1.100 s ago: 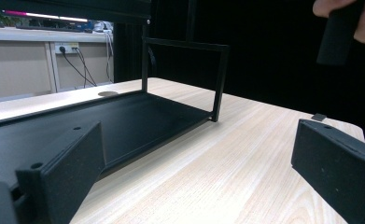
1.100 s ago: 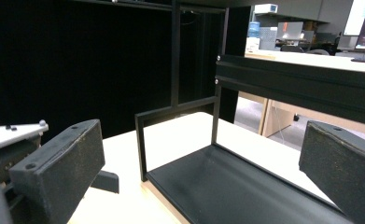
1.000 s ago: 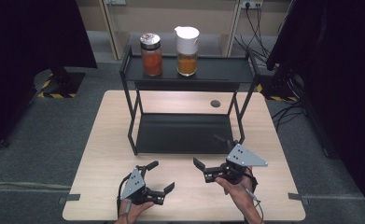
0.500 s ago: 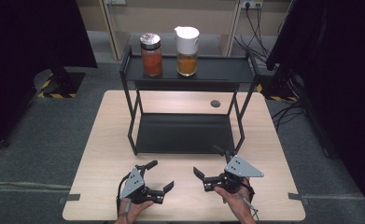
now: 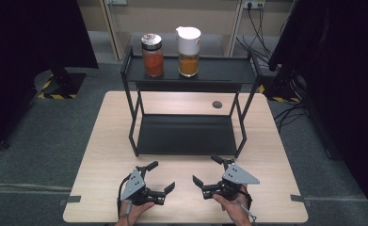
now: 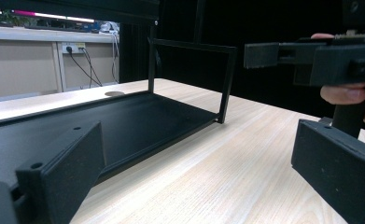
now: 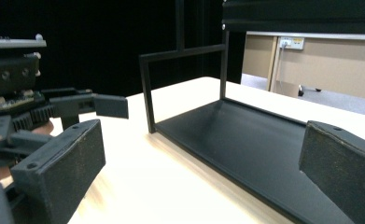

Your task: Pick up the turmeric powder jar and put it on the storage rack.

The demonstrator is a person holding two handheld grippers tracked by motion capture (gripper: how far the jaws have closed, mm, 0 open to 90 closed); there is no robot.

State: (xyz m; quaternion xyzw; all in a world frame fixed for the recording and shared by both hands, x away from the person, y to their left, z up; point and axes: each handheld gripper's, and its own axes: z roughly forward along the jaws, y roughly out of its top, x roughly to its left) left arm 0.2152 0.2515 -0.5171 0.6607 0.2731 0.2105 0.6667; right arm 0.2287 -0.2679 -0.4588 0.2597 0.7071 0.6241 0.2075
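A pale wooden table (image 5: 106, 141) carried a black rack (image 5: 186, 136); near it, left gripper (image 5: 159, 176) and right gripper (image 5: 208, 170) rested, fingers spread, empty.

The left gripper (image 5: 158, 176) and right gripper (image 5: 207, 170) sit side by side near the table's (image 5: 276, 155) near edge, jaws spread, tips turned toward each other; ahead of the fingers stands a two-level rack (image 5: 186, 134), its lower shelf (image 6: 124, 116) just beyond the fingertips; on its upper shelf (image 5: 219, 70), well beyond them, two jars stand side by side, one jar (image 5: 152, 55) left of the other jar (image 5: 189, 44).
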